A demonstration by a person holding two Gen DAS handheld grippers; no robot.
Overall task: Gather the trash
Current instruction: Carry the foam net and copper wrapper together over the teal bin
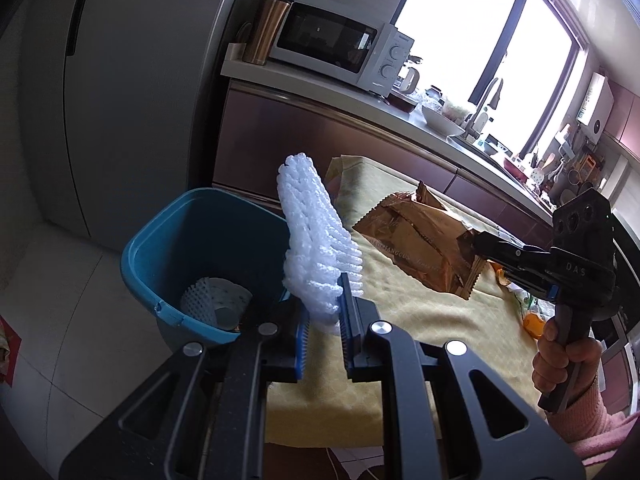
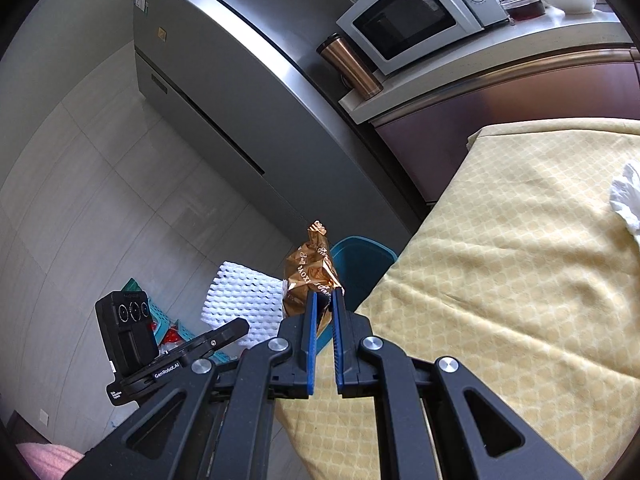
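Note:
My left gripper point(image 1: 324, 300) is shut on a white foam net sleeve point(image 1: 316, 232) and holds it upright beside the rim of the blue trash bin point(image 1: 168, 240). The sleeve also shows in the right wrist view point(image 2: 244, 300). My right gripper point(image 2: 326, 300) is shut on a crumpled gold snack wrapper point(image 2: 312, 276) and holds it above the table edge, near the bin point(image 2: 360, 264). In the left wrist view the right gripper point(image 1: 492, 256) grips the wrapper point(image 1: 420, 240) over the yellow tablecloth point(image 1: 420, 312). White foam trash point(image 1: 216, 300) lies inside the bin.
A crumpled white tissue point(image 2: 628, 196) lies on the tablecloth point(image 2: 500, 280). Orange scraps point(image 1: 532, 320) lie near the right hand. A grey fridge point(image 2: 224, 92) stands behind the bin. A counter carries a microwave point(image 1: 336, 48) and a copper tumbler point(image 1: 268, 28). A teal basket point(image 2: 160, 324) sits on the floor.

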